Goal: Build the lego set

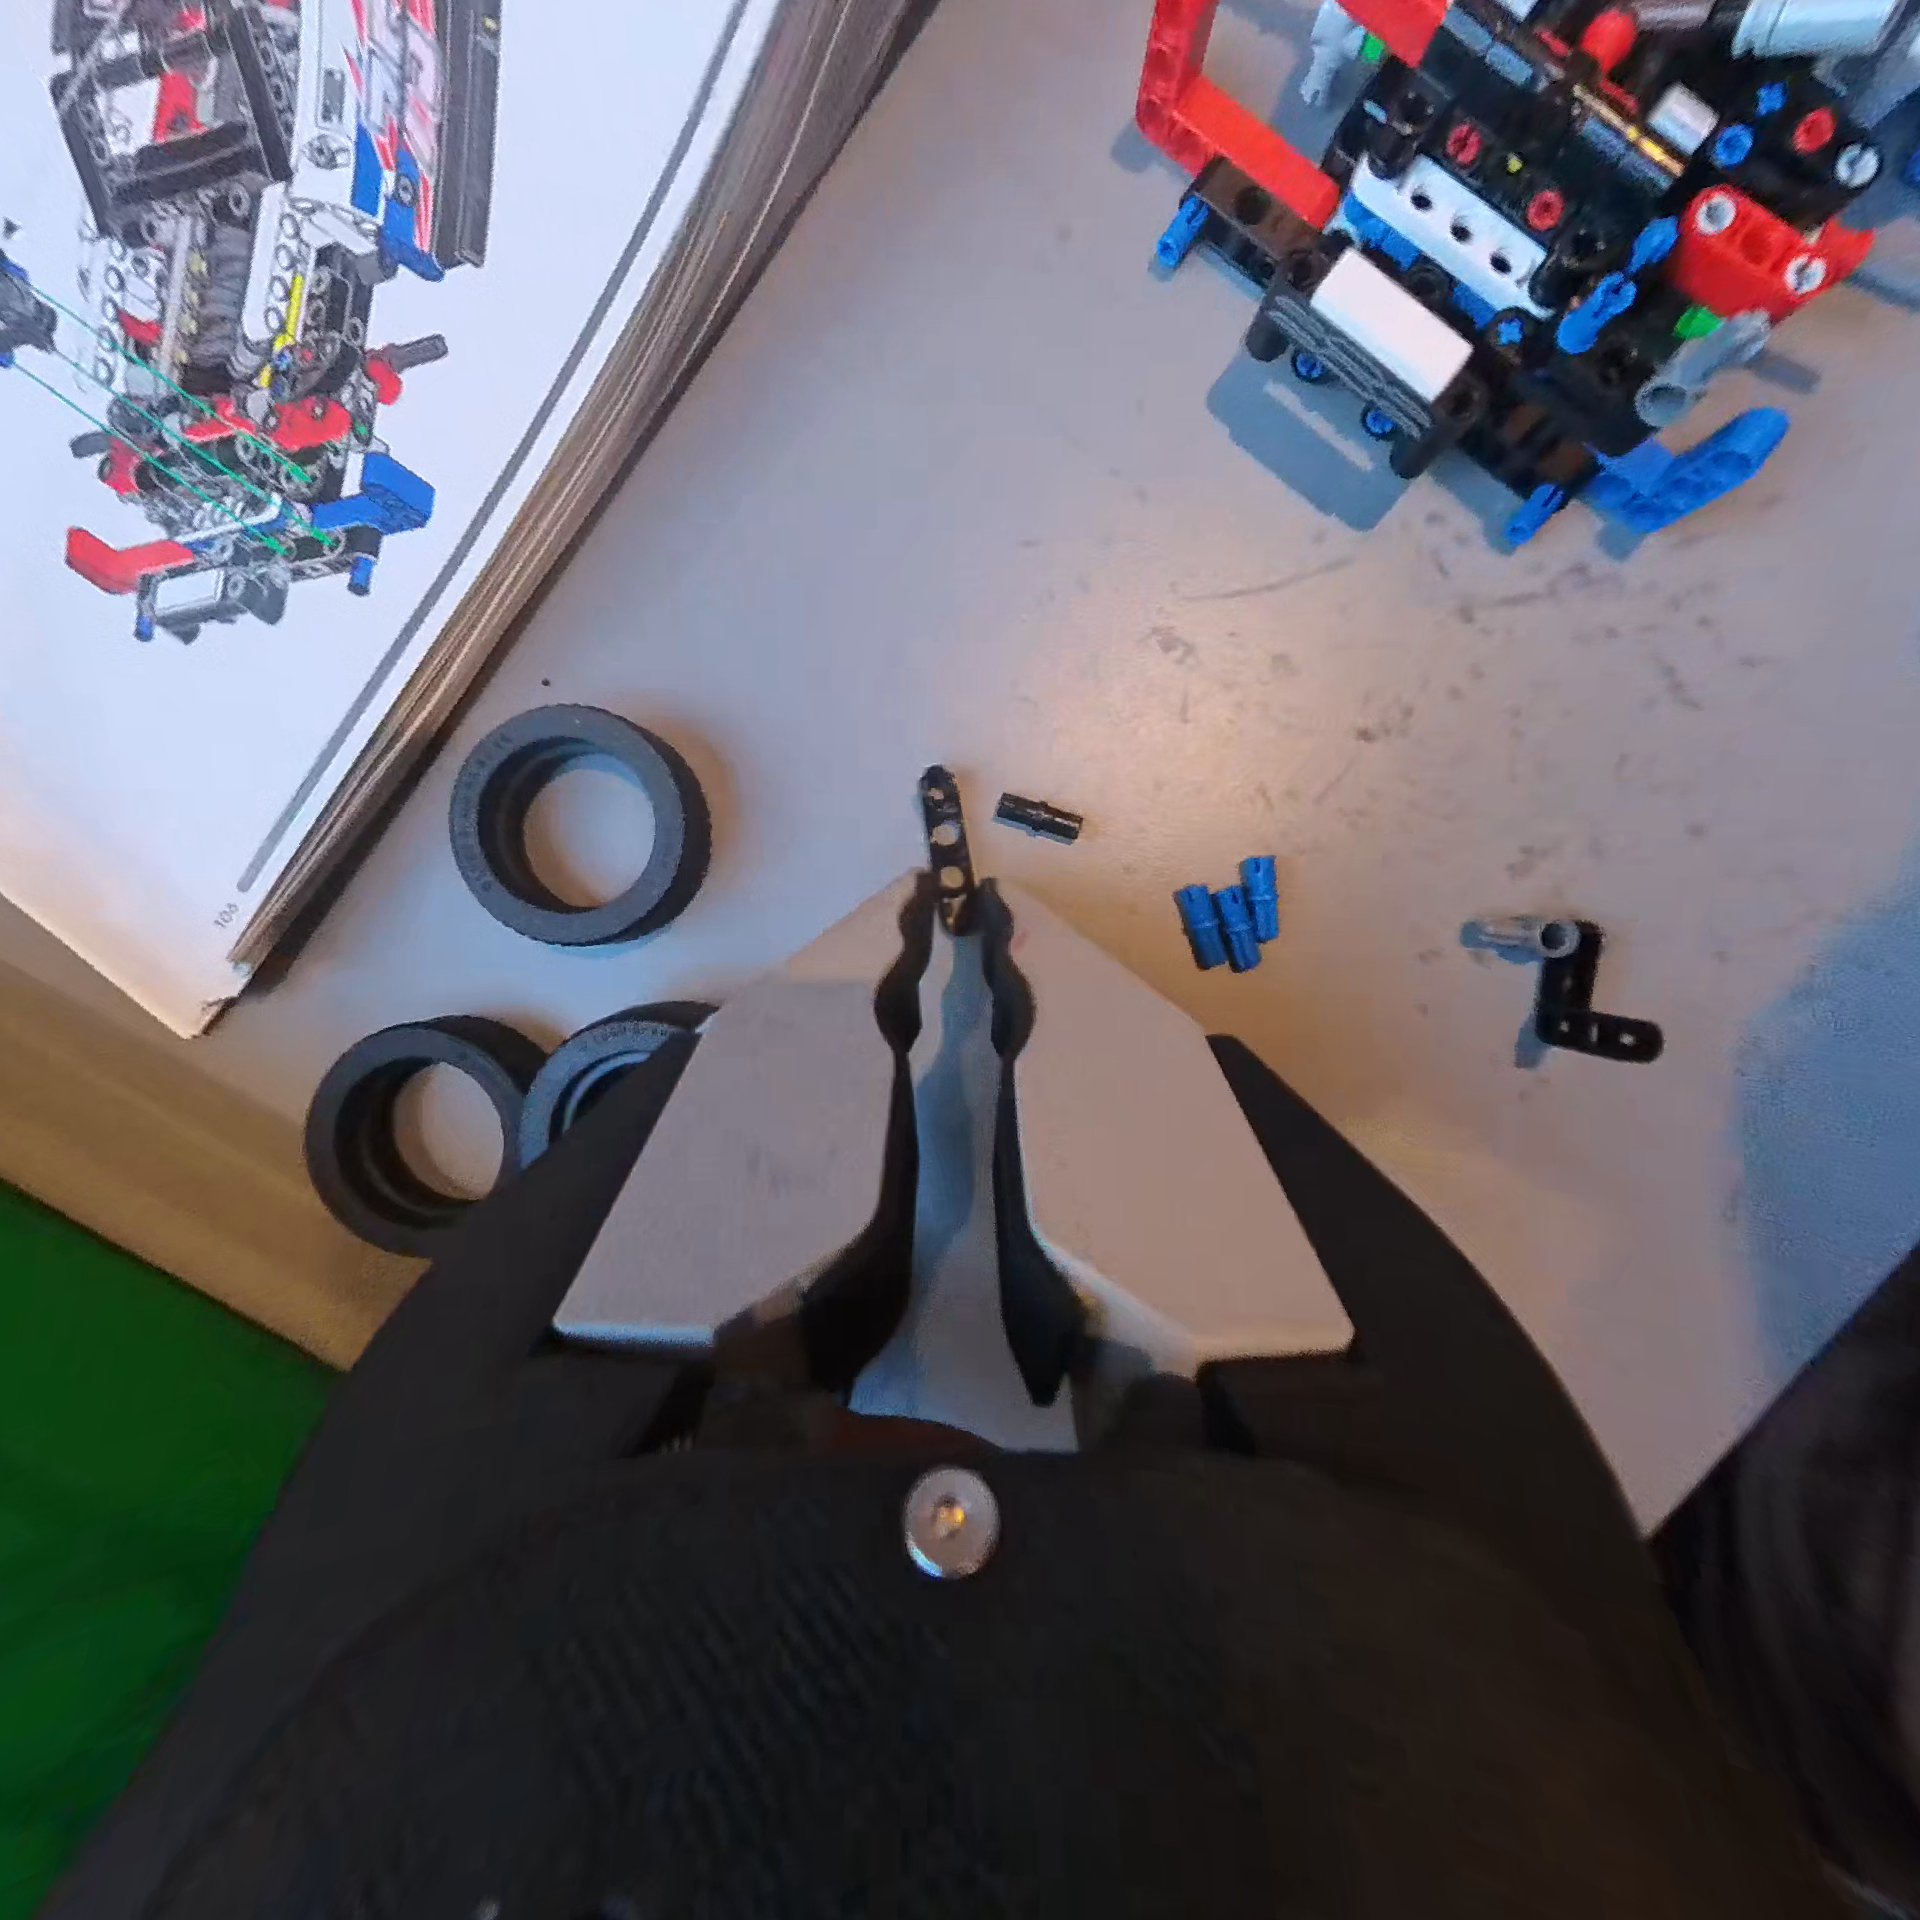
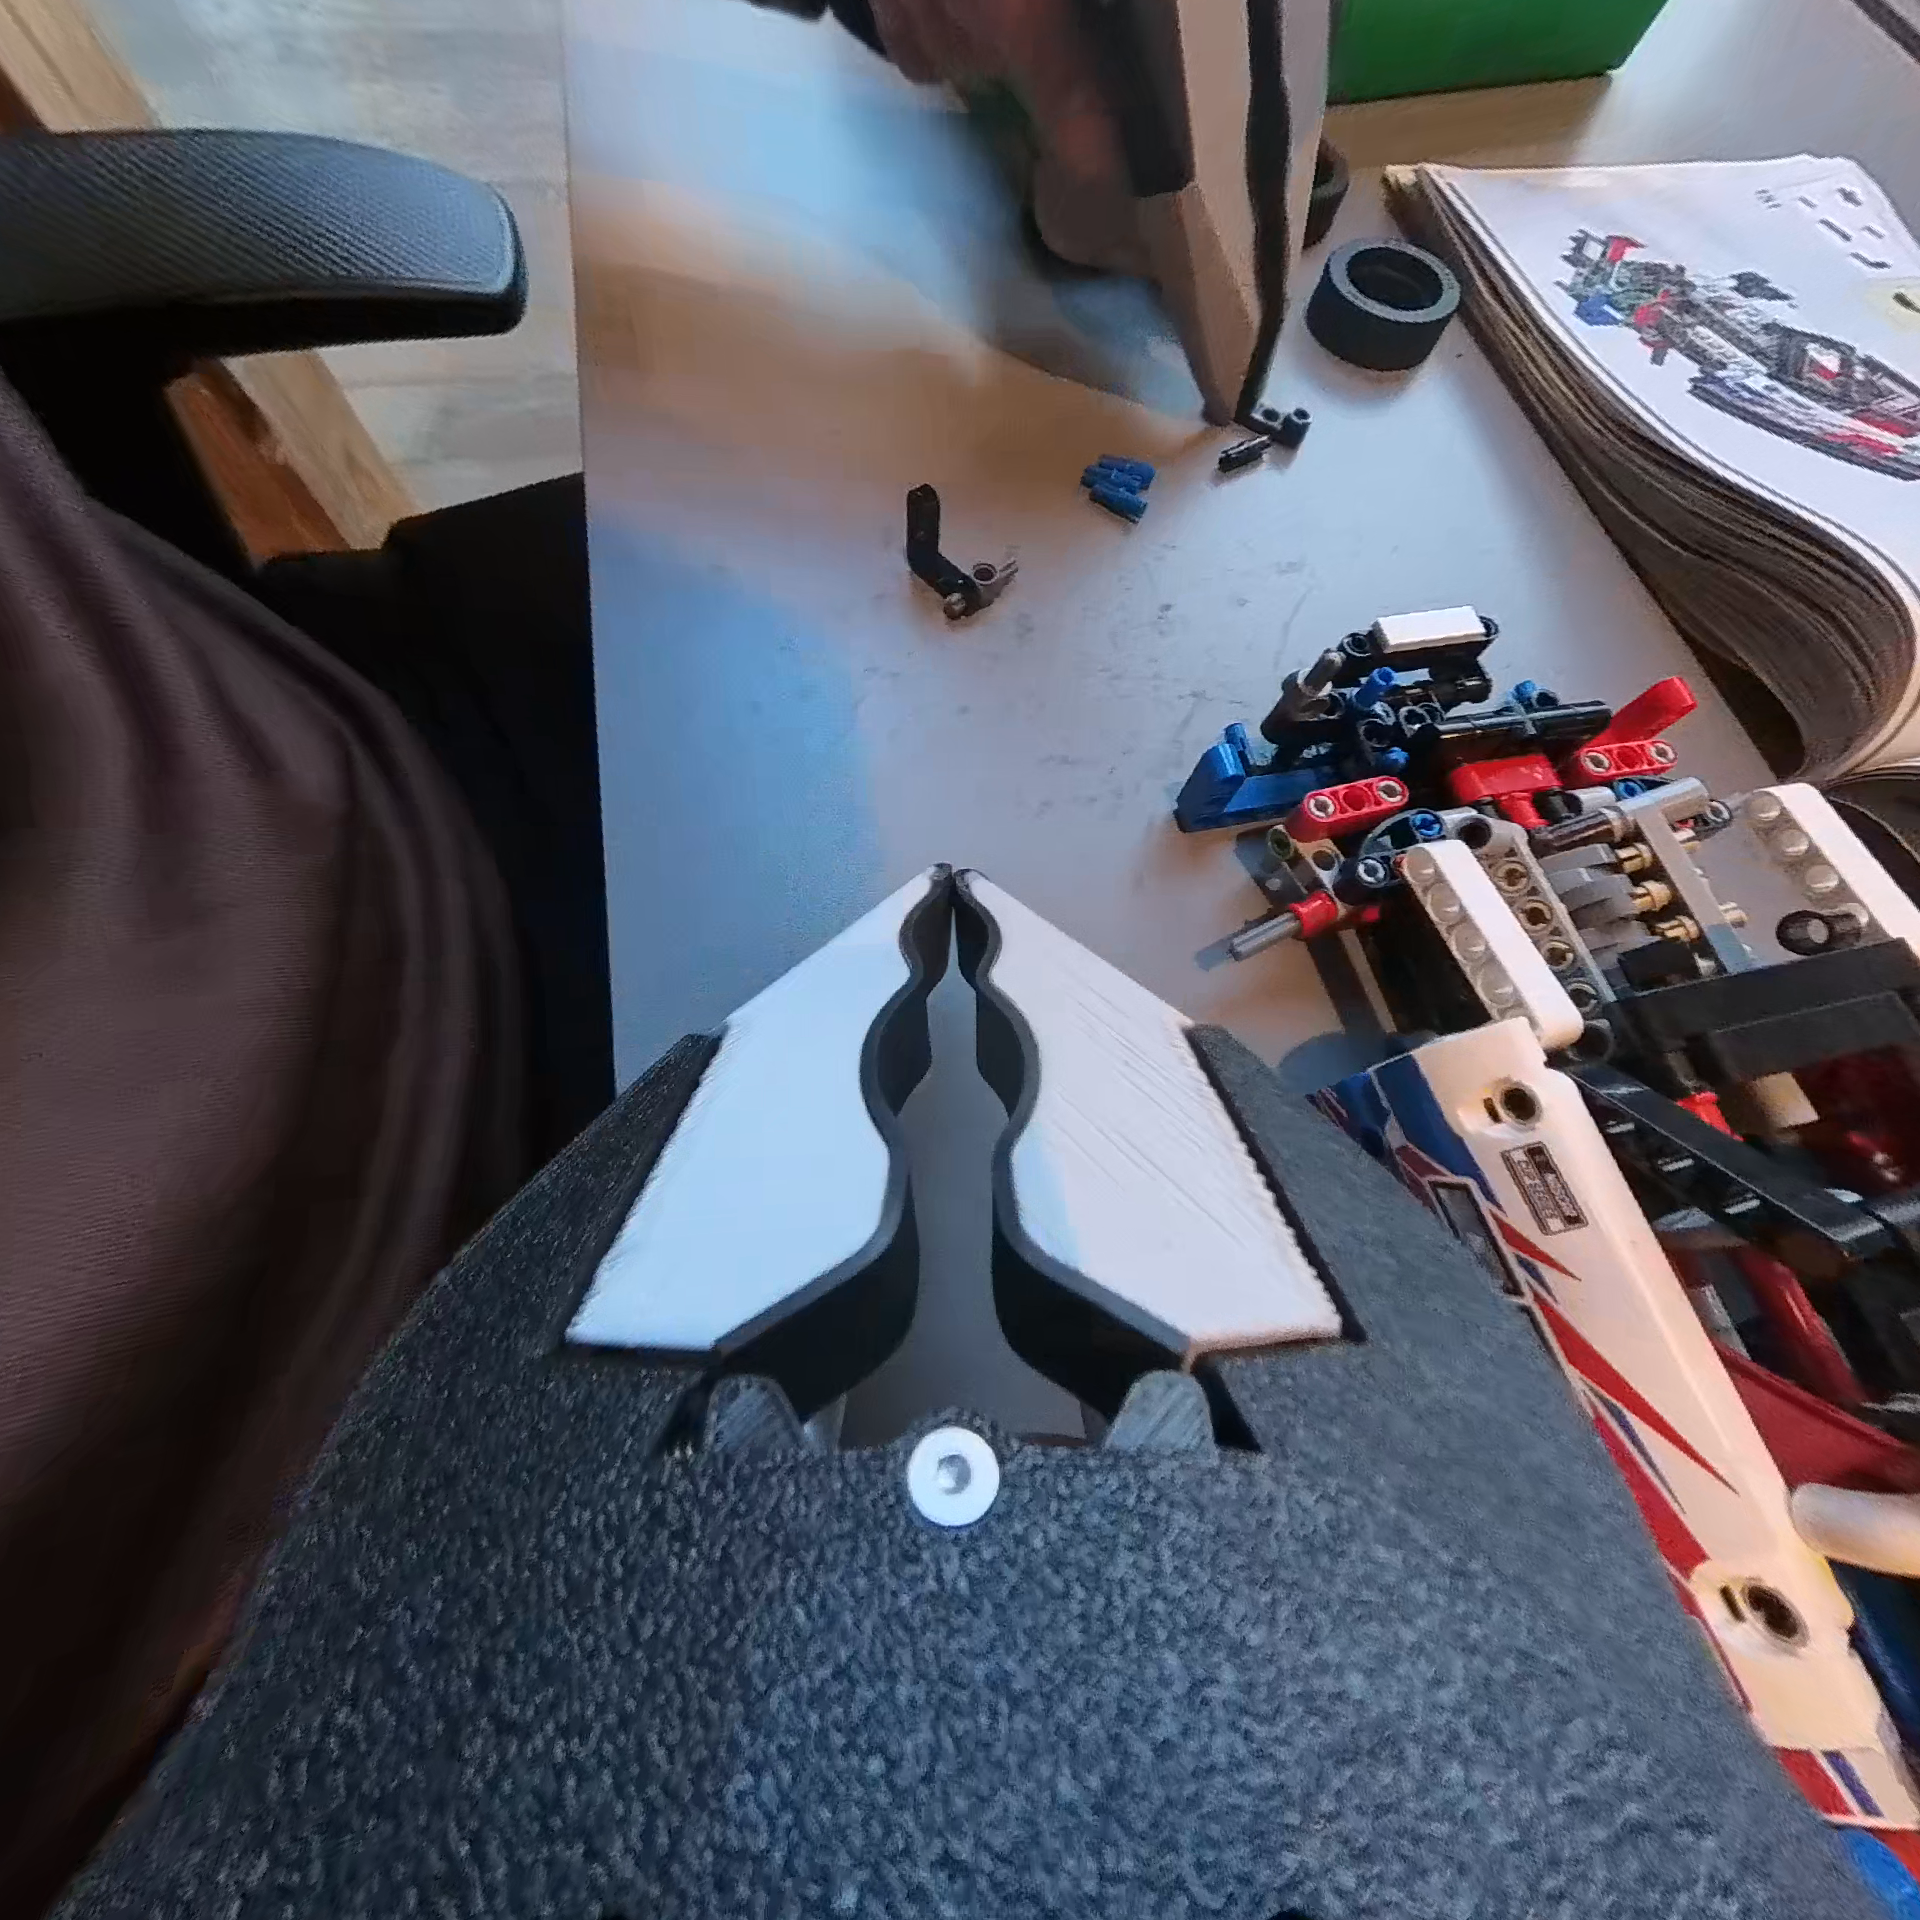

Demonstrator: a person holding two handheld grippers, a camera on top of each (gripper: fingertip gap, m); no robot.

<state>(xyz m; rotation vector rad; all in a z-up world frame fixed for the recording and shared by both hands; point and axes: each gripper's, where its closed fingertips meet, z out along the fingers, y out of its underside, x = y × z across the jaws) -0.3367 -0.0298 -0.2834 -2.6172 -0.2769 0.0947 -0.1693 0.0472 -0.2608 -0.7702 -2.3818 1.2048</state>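
Observation:
My left gripper (image 1: pixel 951 906) is shut on the near end of a thin black beam with holes (image 1: pixel 943 831), low over the grey table (image 1: pixel 1039 540). The right wrist view shows this gripper (image 2: pixel 1231 410) with its tips down at the table and the black beam (image 2: pixel 1283 421) sticking out. A short black pin (image 1: pixel 1039 816) lies just right of the beam. My right gripper (image 2: pixel 951 878) is shut with nothing between its pads, above the table beside the partly built red, blue, white and black model (image 2: pixel 1558 883). The model also shows in the left wrist view (image 1: pixel 1558 239).
Blue pins (image 1: pixel 1226 912) and a black L-shaped piece with a grey pin (image 1: pixel 1579 992) lie to the right. Black tyres (image 1: pixel 582 826) (image 1: pixel 416 1132) lie to the left by the open instruction book (image 1: pixel 312 312). A chair armrest (image 2: pixel 260 239) stands beyond the table edge. Some 20 centimeters of space lies between my two pairs of fingers. From my left tips it is roughly 15 centimeters to the open instruction book (image 1: pixel 312 312); from my right, 30 centimeters. My right wrist view (image 2: pixel 1692 342) looks at it from another angle.

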